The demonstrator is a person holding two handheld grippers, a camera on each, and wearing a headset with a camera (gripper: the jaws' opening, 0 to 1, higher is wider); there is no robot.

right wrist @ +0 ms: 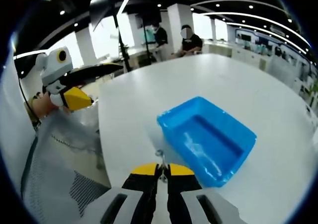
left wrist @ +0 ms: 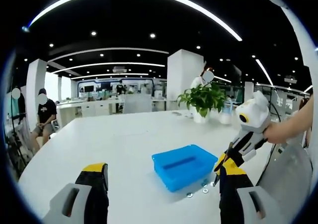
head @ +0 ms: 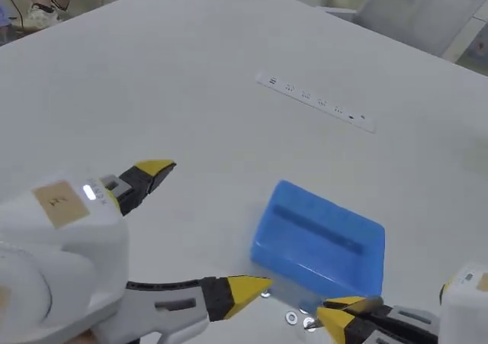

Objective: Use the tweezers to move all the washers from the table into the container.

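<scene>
1. The white moulded-plastic left gripper point(head: 219, 226) has a bulky rounded body and two black jaws capped with yellow wedge tips
2. A tan square sticker point(head: 59, 200) with a dark mark is on its top, beside a small glowing white light point(head: 90, 192)
3. The white right gripper point(right wrist: 163, 168) has matching black jaws, yellow tips and pale grey slotted arms

Looked down from the head, close; skimmed the table point(head: 152, 92) from opposite sides; shared the blue container point(head: 319, 237).
</scene>
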